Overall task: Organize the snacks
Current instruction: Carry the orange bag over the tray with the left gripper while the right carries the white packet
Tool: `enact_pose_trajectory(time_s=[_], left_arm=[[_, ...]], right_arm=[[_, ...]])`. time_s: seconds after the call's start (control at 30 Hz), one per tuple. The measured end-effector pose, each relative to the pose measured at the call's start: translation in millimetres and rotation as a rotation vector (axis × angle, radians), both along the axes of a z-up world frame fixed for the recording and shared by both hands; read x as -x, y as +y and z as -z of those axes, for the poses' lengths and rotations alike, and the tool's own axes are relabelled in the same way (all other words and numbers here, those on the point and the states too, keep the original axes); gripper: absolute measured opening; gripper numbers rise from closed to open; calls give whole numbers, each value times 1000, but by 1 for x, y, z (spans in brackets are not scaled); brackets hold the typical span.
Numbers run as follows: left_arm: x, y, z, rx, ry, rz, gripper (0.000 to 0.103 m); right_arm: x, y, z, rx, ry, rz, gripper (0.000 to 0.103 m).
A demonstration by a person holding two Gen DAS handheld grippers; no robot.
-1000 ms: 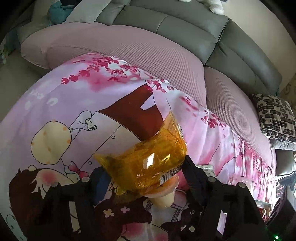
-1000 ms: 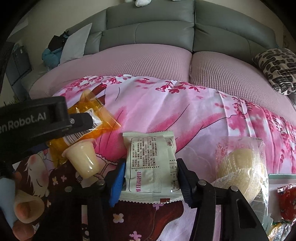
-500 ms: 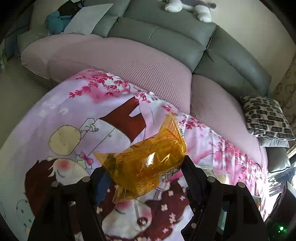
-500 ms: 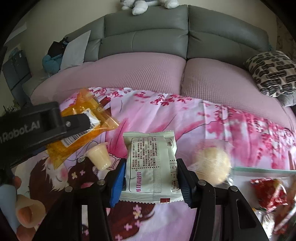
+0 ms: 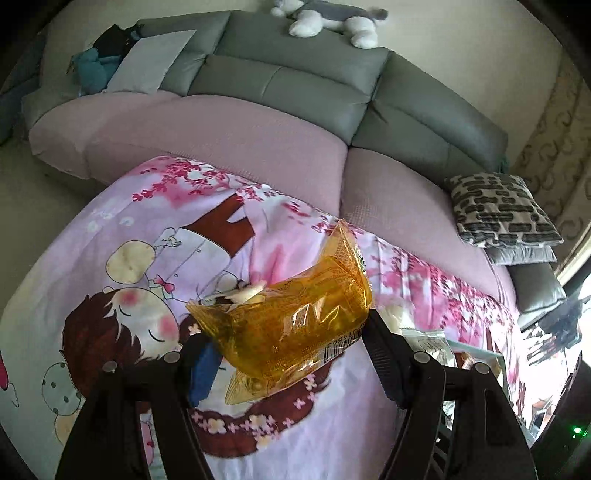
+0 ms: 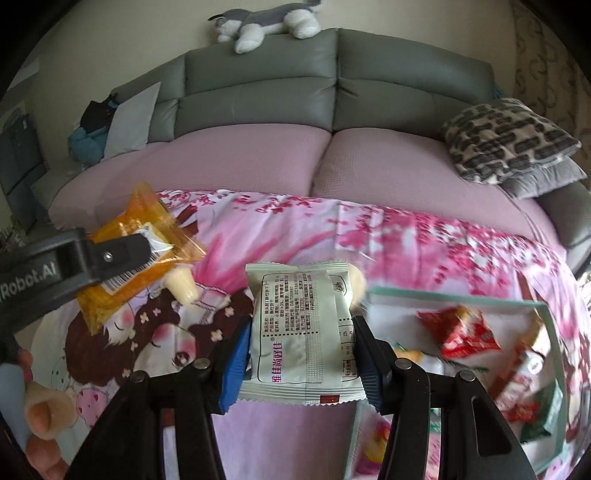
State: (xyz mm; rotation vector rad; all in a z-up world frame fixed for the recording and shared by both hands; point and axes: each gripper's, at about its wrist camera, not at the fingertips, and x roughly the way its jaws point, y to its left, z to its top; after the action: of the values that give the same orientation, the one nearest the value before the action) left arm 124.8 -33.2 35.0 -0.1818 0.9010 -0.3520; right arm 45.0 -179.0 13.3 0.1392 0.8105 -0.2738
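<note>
Both cameras have risen since a second ago: the grey sofa (image 5: 280, 81) now shows whole, with a plush toy (image 6: 266, 20) along its backrest, and more of the pink cartoon-print cloth (image 5: 147, 236) is in sight. A pale-green-rimmed tray (image 6: 546, 325) of red and green snack packs, absent before, now fills the lower right of the right wrist view.

The left gripper (image 5: 284, 341) stays clamped on the orange snack bag (image 5: 295, 317), a translucent, crinkled amber pouch with a barcode label, held above the cloth. The right gripper (image 6: 301, 354) still pinches the white snack packet (image 6: 303, 328), a pale sachet with printed text and magenta characters, raised just left of the tray. A small cream jelly cup (image 6: 181, 284) lies on the cloth, now farther below.
</note>
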Motion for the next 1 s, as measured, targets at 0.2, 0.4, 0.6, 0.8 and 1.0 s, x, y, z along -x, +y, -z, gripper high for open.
enact_pose_trajectory(time_s=[0.2,0.4,0.6,0.8,1.0], left_arm=[[18,-16,-4,-20,-16,57,74],[31,-36,-6,-49,-26,111,74],[42,-67,-5,-70,-32,192,74],[59,-106,-1,-70,-19,310,74],[83,-147,1,-70,-7,445,74]], right_arm=[[36,-23,0,-65,-10,74,55],[60,-49,1,-90,-14,144,56],[79,-88,3,-81,9,268,56],[110,-139,1,-99,9,430,56],[139,-173,1,-128,2,549,56]])
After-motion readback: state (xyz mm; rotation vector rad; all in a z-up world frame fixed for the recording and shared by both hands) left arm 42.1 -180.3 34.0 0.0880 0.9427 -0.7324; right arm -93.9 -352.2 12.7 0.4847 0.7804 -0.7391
